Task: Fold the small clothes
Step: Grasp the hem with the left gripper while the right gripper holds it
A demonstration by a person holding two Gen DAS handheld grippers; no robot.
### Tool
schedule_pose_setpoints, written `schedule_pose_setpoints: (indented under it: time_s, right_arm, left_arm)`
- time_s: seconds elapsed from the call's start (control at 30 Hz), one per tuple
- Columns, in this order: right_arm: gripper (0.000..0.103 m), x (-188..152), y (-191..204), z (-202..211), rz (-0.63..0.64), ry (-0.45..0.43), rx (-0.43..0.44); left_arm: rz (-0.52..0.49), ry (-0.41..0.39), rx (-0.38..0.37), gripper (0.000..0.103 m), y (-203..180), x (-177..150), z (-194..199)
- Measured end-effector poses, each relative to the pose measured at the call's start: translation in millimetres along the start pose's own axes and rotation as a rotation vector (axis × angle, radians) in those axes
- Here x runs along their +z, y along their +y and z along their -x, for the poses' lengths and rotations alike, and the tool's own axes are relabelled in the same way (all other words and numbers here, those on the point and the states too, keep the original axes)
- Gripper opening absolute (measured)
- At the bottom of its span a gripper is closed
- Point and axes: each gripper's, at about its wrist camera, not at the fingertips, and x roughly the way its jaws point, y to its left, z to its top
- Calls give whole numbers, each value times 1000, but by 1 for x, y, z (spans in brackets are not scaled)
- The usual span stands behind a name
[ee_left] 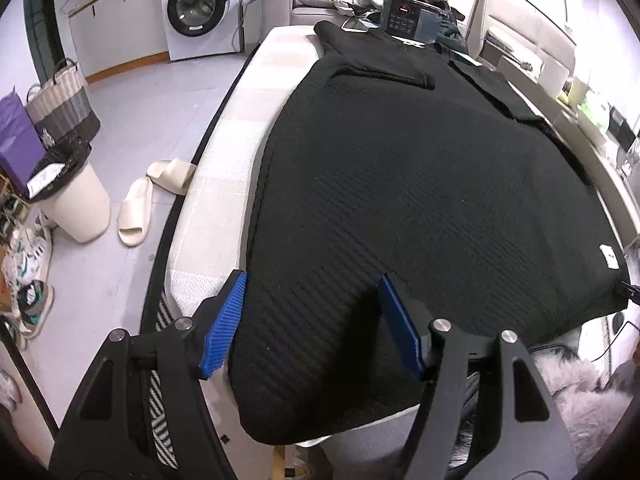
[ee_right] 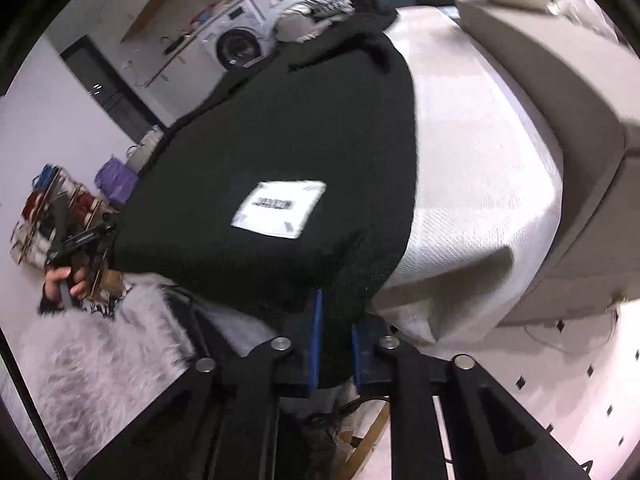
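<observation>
- Across the mattress (ee_left: 224, 216), seen from the left wrist camera, a black knit garment (ee_left: 420, 184) lies spread flat, its hem hanging over the near edge at six o'clock and its sleeves folded in toward twelve.
- The left gripper (ee_left: 312, 316) hovers over the hem's corner with its blue fingers (ee_left: 224, 320) wide apart and nothing between them; the left one sits right at the garment's side edge.
- Off at nine o'clock on the floor I see slippers (ee_left: 148, 200) and a bin (ee_left: 76, 200); a washing machine (ee_left: 200, 8) stands at eleven.
- From the right wrist camera, blurred, the right gripper (ee_right: 334, 340) has its fingers closed on the hem's other corner, cloth pinched between the pads.
- A white label (ee_right: 280, 208) shows on the fabric at centre.
- At eight o'clock the person's hand (ee_right: 66, 280) grips the left tool.
- My guess: one corner is taken, so the left fingers need to drop onto theirs and close before both lift the hem toward the collar.
</observation>
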Motion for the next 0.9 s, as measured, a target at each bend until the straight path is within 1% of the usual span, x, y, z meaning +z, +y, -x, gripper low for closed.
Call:
schedule_pose_setpoints:
  time_s: [0.07,0.17,0.23,0.27,0.33,0.53,0.57,0.63,0.9]
  right_arm:
    - [8,6,3,11,-14,-57,47]
    - [8,12,3,28,-50,-170,173]
    - [8,17,5,32,-72,-220,237]
    - [8,19,5,31,-76,-229,249]
    - [8,23,6,28,-77,-232,254]
    - [8,25,4,14,-72,-196,252]
    - [8,25,4,14,-67,-191,244]
    - [8,24,4,12,-63,-183,236]
    - [8,24,2,6,-61,-175,233]
  left_arm:
    - [18,0,-27,64,4,-1,4]
    - [33,10,-63,64,8,-5,10]
    - [31,24,-84,64,9,-11,13]
    - [29,29,-89,64,10,-14,16]
    - [24,34,-97,64,12,-19,19]
    - [50,65,-100,64,23,-33,28]
    - [64,84,-102,64,27,-36,28]
    - [91,95,-96,64,35,-44,31]
    - [126,104,-124,64,40,-52,19]
